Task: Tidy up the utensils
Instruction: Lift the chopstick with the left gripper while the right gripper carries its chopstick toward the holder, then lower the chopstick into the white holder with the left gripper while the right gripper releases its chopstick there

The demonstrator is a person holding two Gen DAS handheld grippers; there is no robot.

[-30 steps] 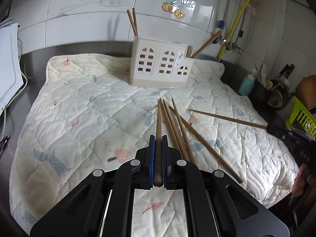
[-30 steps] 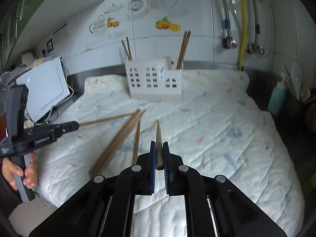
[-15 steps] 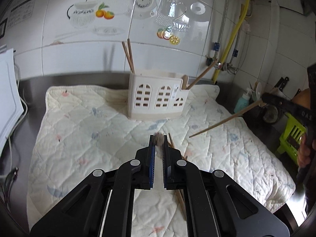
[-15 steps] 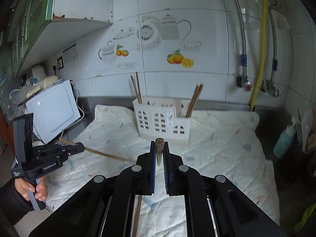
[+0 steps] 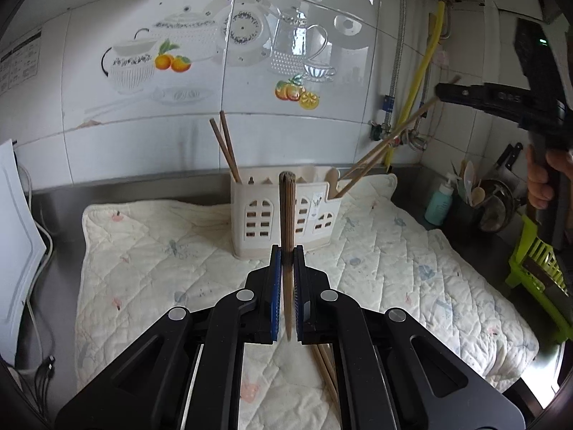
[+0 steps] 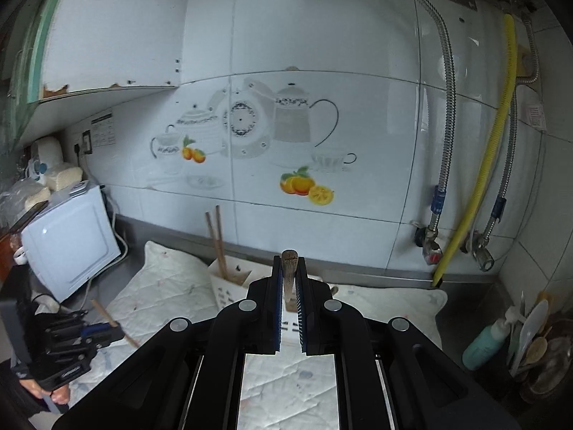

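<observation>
We hold one chopstick apiece: left gripper [image 5: 285, 286] clamps a brown chopstick [image 5: 287, 215], right gripper [image 6: 288, 286] pinches another [image 6: 289, 268], both above the quilted mat [image 5: 394, 251]. White utensil holder [image 5: 258, 218] stands near the mat's back edge w/ two chopsticks [image 5: 226, 147] in its left compartment & two [image 5: 372, 154] leaning from its right. Loose chopsticks [image 5: 324, 365] lie near the mat's front edge.
</observation>
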